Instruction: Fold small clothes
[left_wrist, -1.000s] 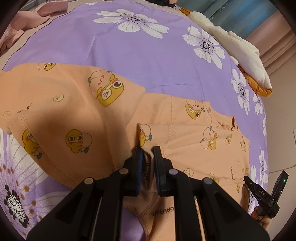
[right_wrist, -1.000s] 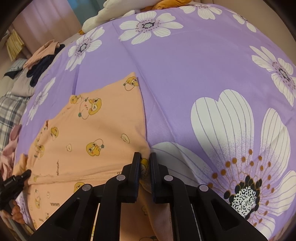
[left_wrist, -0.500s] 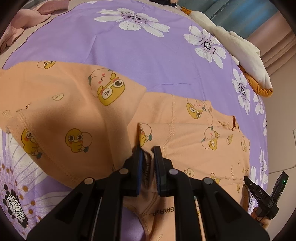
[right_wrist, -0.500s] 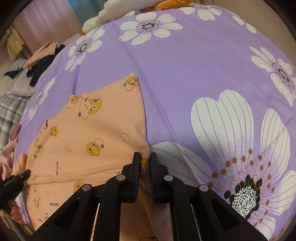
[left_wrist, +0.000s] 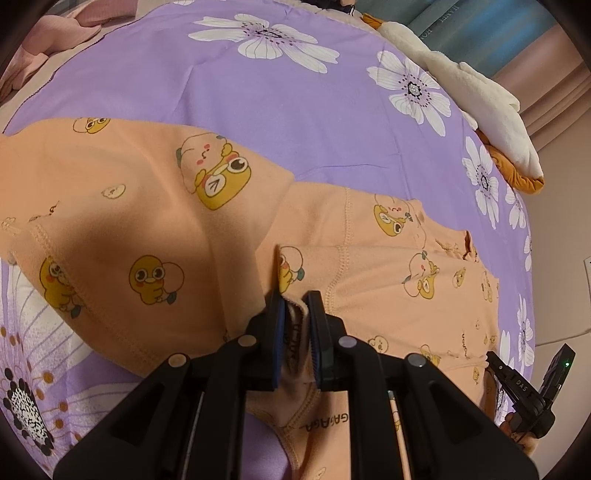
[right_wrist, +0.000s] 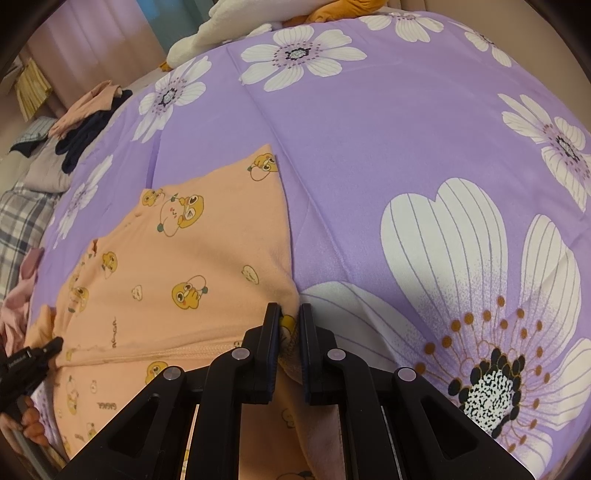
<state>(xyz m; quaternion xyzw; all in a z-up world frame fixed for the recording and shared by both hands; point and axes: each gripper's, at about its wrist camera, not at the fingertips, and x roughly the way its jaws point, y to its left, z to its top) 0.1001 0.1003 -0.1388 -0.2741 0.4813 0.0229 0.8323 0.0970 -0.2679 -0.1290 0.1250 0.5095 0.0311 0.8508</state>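
Claws pinching garment edge, mid-fold

Orange printed garment (left_wrist: 192, 236) lies on purple floral bedspread (left_wrist: 295, 110), filling lower left of frame. Left claw (left_wrist: 295, 332) narrow, clamped on a bunched hem; right claw (right_wrist: 288, 336) nearly closed on another edge. Lift both evenly, keep fabric taut, carry over. Versus earlier frames: nothing shifted.

A bed carries everything, covered by a purple sheet printed with large white flowers (right_wrist: 369, 140). Spread flat on the sheet lies a small peach-orange cotton garment with yellow cartoon duck prints (left_wrist: 110, 206), its edges partly lifted off the sheet at the near side. At the far edge of the bed rests a white and orange plush toy (left_wrist: 495, 110). A heap of pink, dark blue and grey clothes (right_wrist: 88, 114) sits at the bed's far left in the right wrist view.
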